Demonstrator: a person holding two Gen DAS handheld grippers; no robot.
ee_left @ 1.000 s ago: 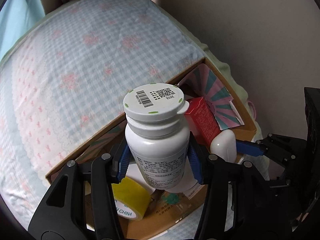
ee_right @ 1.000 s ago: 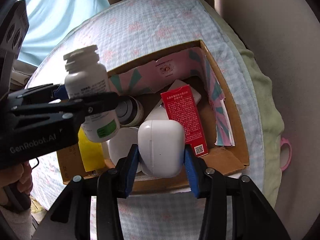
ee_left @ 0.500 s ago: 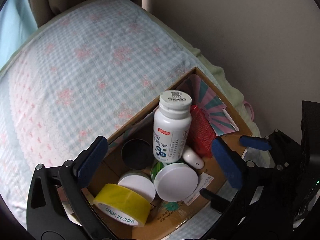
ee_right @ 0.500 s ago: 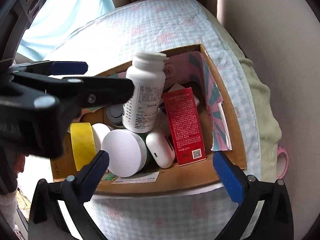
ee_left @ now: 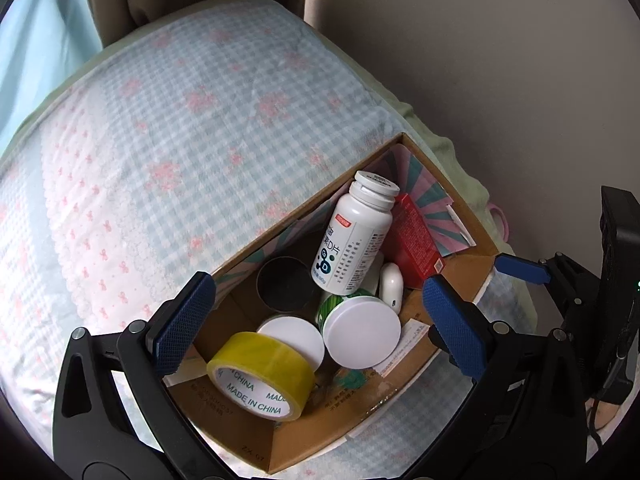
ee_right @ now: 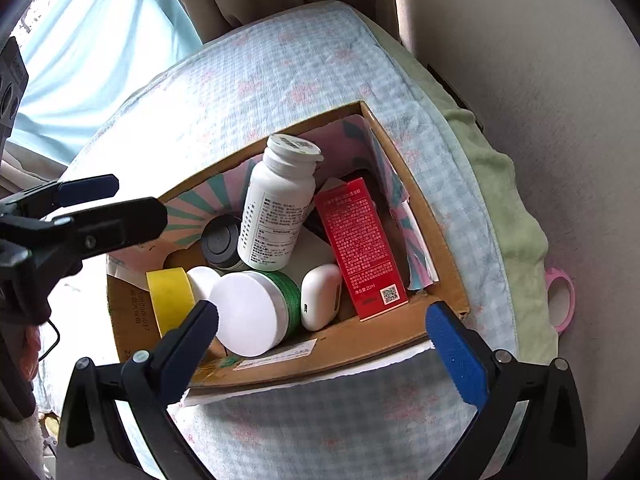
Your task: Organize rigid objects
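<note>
A cardboard box [ee_left: 452, 200] [ee_right: 452, 264] sits on the checked bedspread. Inside, a white pill bottle [ee_left: 354, 240] [ee_right: 280, 208] leans tilted on the other items. Beside it lie a white earbud case [ee_left: 391, 286] [ee_right: 320, 296], a red carton [ee_left: 414, 240] [ee_right: 358, 248], a green jar with a white lid [ee_left: 362, 336] [ee_right: 250, 312], a yellow tape roll [ee_left: 260, 372] [ee_right: 170, 298] and a dark round lid [ee_left: 286, 284] [ee_right: 220, 240]. My left gripper [ee_left: 316, 320] [ee_right: 88, 196] hangs open above the box with nothing between its fingers. My right gripper [ee_right: 324, 344] is open too, over the near wall.
The bedspread [ee_left: 160, 140] covers a bed against a pale wall [ee_left: 500, 60]. A curtain [ee_right: 100, 40] hangs behind the bed. A pink tape ring [ee_right: 562, 300] lies off the bed's right edge. A hand [ee_right: 30, 348] holds the left gripper's handle.
Both grippers opened: the left let go of the white bottle and the right let go of the earbud case, which now rest in the box. The left gripper has risen.
</note>
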